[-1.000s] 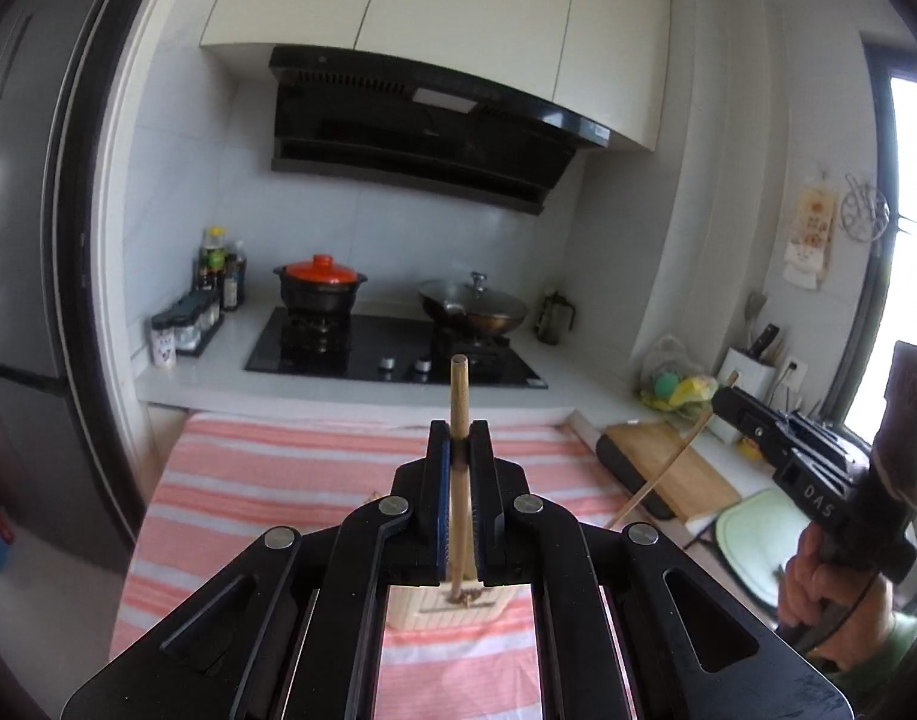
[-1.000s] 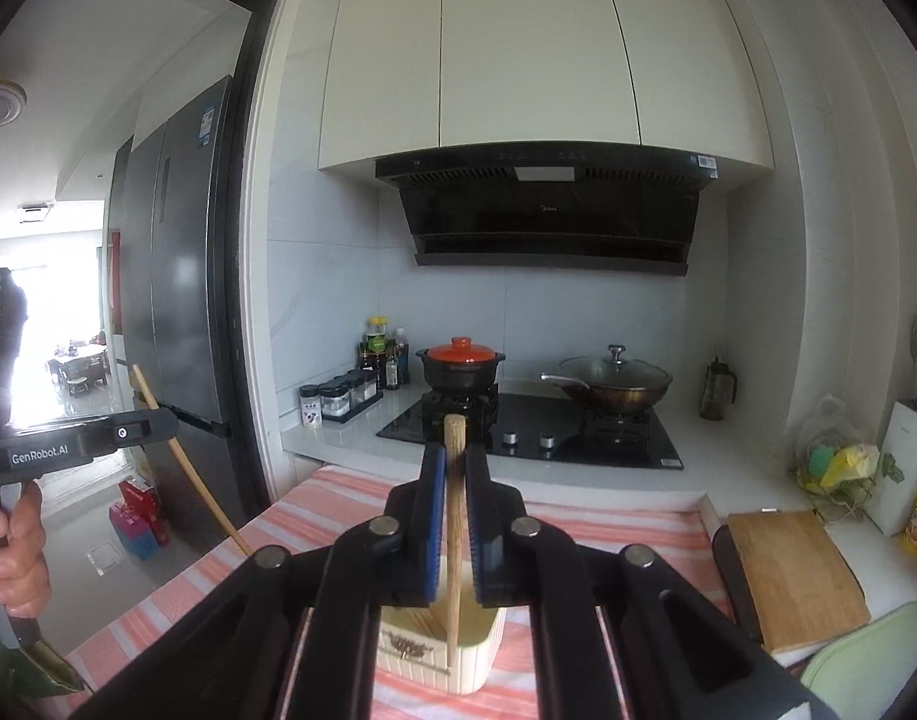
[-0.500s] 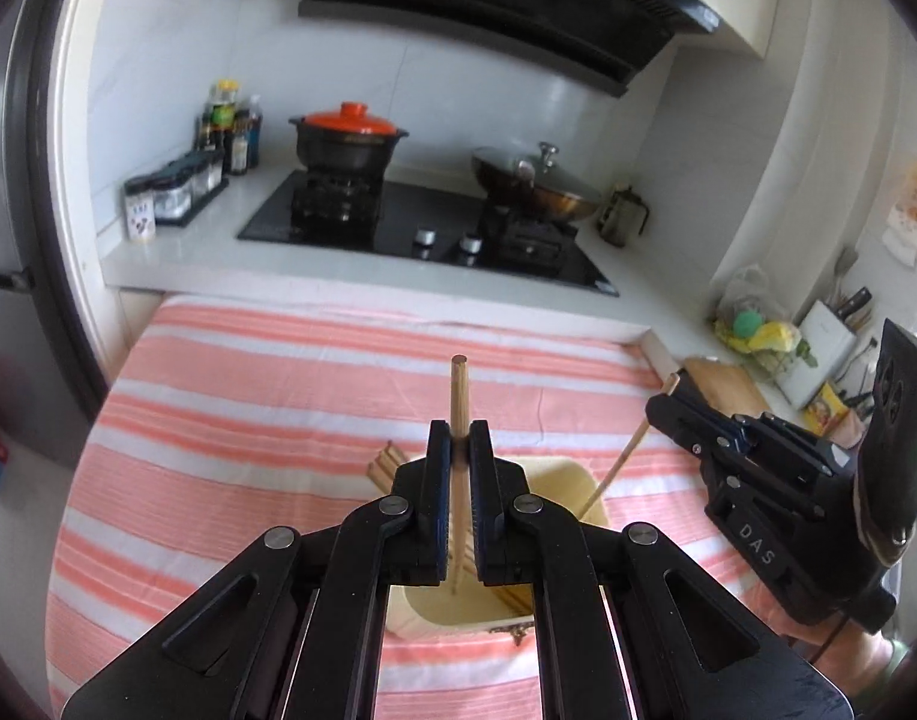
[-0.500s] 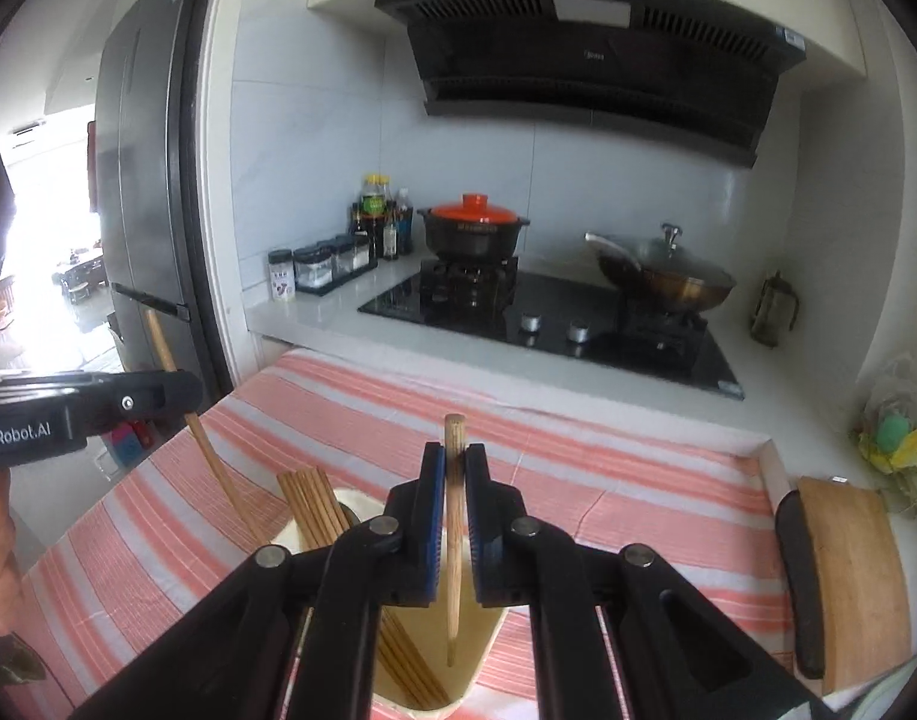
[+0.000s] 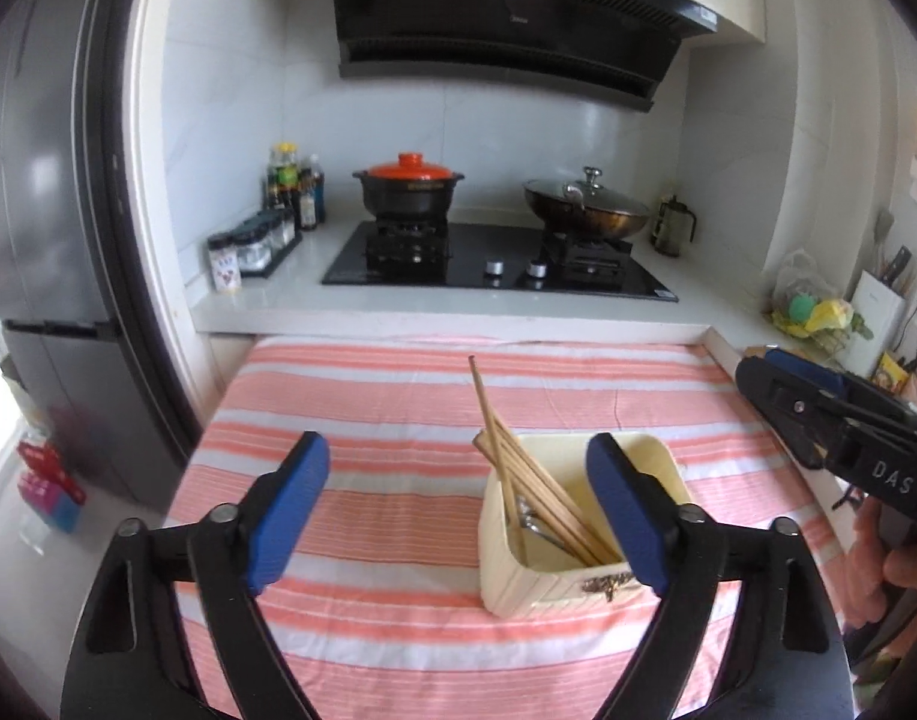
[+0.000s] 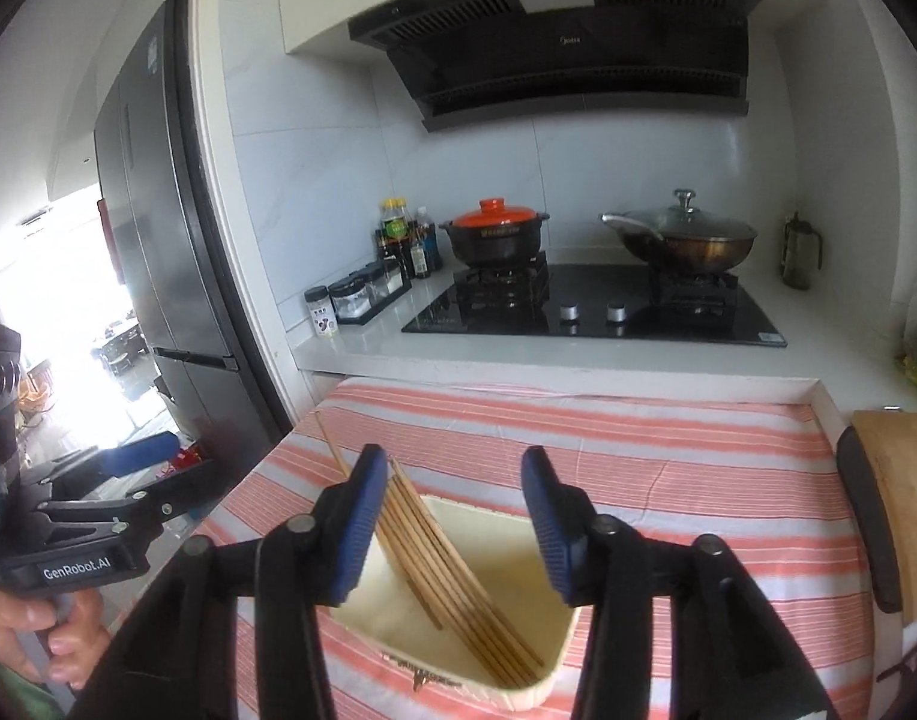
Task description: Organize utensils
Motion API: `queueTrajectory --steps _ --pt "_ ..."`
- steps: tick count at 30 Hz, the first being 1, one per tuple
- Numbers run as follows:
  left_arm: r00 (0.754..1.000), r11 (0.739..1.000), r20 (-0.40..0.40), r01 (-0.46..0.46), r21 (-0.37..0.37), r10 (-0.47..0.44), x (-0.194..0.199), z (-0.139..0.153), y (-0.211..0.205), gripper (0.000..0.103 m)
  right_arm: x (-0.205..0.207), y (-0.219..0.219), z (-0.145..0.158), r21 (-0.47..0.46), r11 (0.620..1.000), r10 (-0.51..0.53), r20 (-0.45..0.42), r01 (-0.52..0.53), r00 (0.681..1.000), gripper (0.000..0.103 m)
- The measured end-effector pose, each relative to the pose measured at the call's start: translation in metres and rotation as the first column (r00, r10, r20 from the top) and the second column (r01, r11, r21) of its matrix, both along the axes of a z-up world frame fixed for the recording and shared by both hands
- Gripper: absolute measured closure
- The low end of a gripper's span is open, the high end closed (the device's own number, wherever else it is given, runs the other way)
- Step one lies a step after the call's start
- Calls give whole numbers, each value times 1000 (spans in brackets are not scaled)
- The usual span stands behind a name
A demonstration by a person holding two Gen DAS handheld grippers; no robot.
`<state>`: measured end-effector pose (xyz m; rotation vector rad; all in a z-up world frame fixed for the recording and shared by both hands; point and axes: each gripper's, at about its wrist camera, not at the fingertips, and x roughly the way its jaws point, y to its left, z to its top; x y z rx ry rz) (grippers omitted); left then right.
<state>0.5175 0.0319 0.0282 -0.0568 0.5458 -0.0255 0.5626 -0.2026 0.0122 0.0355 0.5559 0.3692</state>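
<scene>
chopsticks [image 5: 536, 489] are sitting bundled in a cream utensil holder [image 5: 554, 582], leaning toward its back left corner with the tips poking up over the rim. one stick stands a bit taller than the rest. looks like some metal utensils [image 5: 533, 525] are down in there too, hard to tell what exactly. holder is on the pink and white striped cloth [image 5: 398, 516] covering the table, in front of the stove counter.

left gripper [image 5: 458, 504] has its jaws spreading wide, blue pads far apart, nothing between them pressed. the right pad sits in front of the holder's near right corner, the left pad is over bare cloth.

right gripper [image 6: 452, 525] is above the holder [image 6: 398, 618], jaws opening too, about halfway. the chopsticks [image 6: 452, 576] lie just beside its left pad but it isn't squeezing them, so both have let go.

each view catches the other gripper off to the side with a hand [image 6: 44, 630] around its handle. back on the cooktop [image 5: 500, 264] there's a black pot with an orange lid [image 5: 407, 186] and a lidded wok [image 5: 587, 210].
</scene>
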Motion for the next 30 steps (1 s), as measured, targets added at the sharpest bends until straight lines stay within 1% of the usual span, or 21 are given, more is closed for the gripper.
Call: queueTrajectory --steps 1,3,5,7,8,11,13,15,16,17,19,20,22,24,27,30 --pt "1000 1000 29 -7 21 7 -19 3 -1 1 -17 -2 6 -16 1000 -10 17 10 1000 48" --pt "997 998 77 -21 56 17 -59 7 -6 1 -55 -7 12 -47 998 -31 47 33 998 40" --pt "995 995 90 -51 90 43 -94 5 -12 0 -96 -11 15 -74 995 -59 73 65 996 26" --pt "995 993 86 -57 106 47 -129 -2 -19 0 -136 -14 13 -92 991 -87 86 95 992 17" --pt "996 993 76 -51 106 43 -145 -5 -22 0 -155 -14 10 -107 988 -102 85 111 991 15" --pt "998 995 55 -39 87 35 -186 -14 -29 0 -204 -15 1 -151 974 -158 90 171 983 13" --pt "997 993 51 -57 102 52 -207 -17 -33 0 -231 -15 -4 -155 969 -183 83 194 980 12" --pt "995 983 38 -100 153 95 -223 -21 -38 0 -253 -14 -8 -147 969 -189 63 197 980 9" --pt "993 978 38 -113 177 108 -229 -23 -41 0 -263 -15 -10 -145 968 -198 54 204 979 6" --pt "993 974 39 -116 193 110 -235 -24 -43 0 -270 -15 -11 -142 967 -208 48 213 977 3" --pt "994 973 36 -105 205 99 -246 -24 -45 0 -285 -13 -11 -137 966 -214 41 218 976 1" --pt "995 976 35 -97 196 91 -252 -23 -46 0 -290 -11 -10 -140 965 -216 42 220 975 1" --pt "996 984 30 -83 156 79 -260 -19 -41 0 -298 -8 -7 -144 965 -215 47 220 975 1" --pt "996 989 31 -81 125 78 -261 -14 -38 0 -307 -5 -2 -143 965 -213 51 219 976 1" --pt "994 988 42 -104 115 100 -265 -11 -34 0 -317 2 4 -160 963 -208 66 217 976 1" --pt "994 988 35 -110 106 107 -267 -10 -32 0 -322 8 8 -186 959 -205 73 215 976 1"
